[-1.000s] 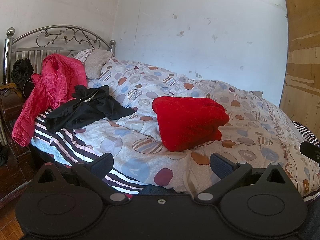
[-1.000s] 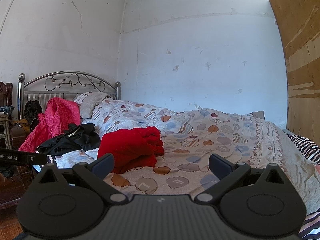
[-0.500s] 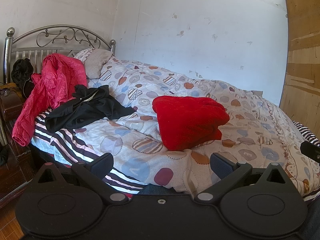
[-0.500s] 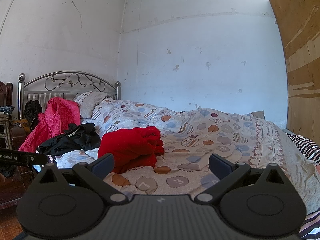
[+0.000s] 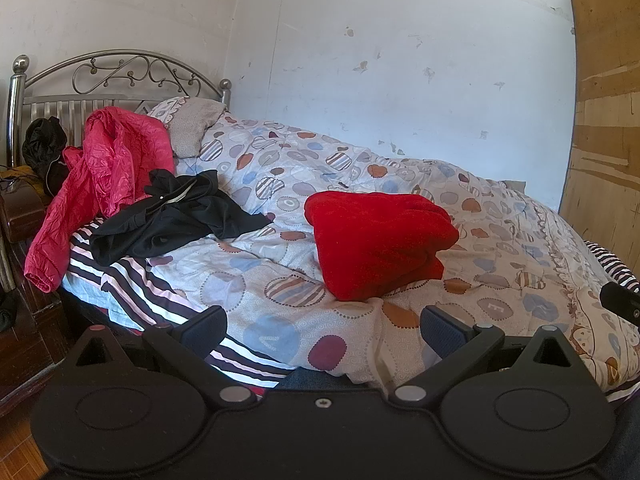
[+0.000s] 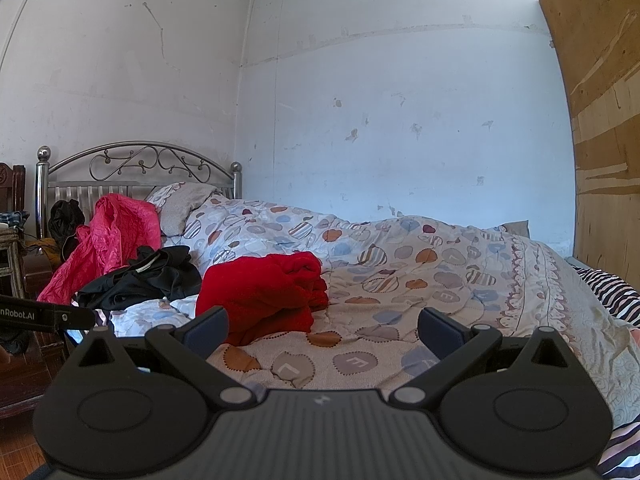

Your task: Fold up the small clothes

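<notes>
A red garment (image 5: 376, 244) lies folded in a thick bundle on the patterned quilt (image 5: 280, 300) in the middle of the bed; the right wrist view has it (image 6: 268, 296) left of centre. A crumpled black garment (image 5: 176, 216) sits to its left, and a pink jacket (image 5: 108, 168) hangs over the bed's head end. My left gripper (image 5: 324, 330) is open and empty, held back from the bed's near edge. My right gripper (image 6: 324, 328) is also open and empty, further right along the bed. Neither touches any cloth.
A metal headboard (image 5: 112, 80) stands at the left with a dark wooden stand (image 5: 20, 216) beside it. A plywood board (image 5: 604, 120) leans at the right. White walls close the back. A striped sheet (image 5: 132, 280) shows under the quilt.
</notes>
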The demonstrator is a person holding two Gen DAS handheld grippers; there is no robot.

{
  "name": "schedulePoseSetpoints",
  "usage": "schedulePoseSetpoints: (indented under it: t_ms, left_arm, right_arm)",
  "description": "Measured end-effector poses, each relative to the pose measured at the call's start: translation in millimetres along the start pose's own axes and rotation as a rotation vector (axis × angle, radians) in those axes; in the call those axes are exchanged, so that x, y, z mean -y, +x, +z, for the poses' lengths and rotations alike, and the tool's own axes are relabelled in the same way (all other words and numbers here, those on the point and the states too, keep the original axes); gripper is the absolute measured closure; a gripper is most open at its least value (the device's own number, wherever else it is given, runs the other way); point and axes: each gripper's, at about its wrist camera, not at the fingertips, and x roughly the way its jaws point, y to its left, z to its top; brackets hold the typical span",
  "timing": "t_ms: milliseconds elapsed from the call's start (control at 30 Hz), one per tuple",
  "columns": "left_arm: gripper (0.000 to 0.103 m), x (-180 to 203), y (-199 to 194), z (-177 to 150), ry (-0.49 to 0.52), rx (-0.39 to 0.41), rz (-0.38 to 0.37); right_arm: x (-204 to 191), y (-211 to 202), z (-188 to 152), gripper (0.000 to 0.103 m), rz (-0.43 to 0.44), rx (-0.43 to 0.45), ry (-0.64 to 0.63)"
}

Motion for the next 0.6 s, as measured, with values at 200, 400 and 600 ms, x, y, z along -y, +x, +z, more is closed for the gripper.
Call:
schedulePoseSetpoints:
  t_ms: [200, 400, 600]
  left_arm:
    - [0.001, -0.1, 0.1, 0.2, 0.0, -0.001, 0.0]
    - [0.001, -0.4, 0.0, 0.0, -0.004, -0.008, -0.017]
    - [0.001, -0.7, -0.5, -6.2, 0.001, -0.027, 0.003]
  right_arm:
    - [-0.1, 0.0, -0.1, 0.0, 0.0, -0.001, 0.0]
    - [-0.1, 0.0, 0.3, 0.0, 0.0, -0.001, 0.0]
    - [-0.3, 0.0, 0.4, 0.0, 0.0, -0.002, 0.0]
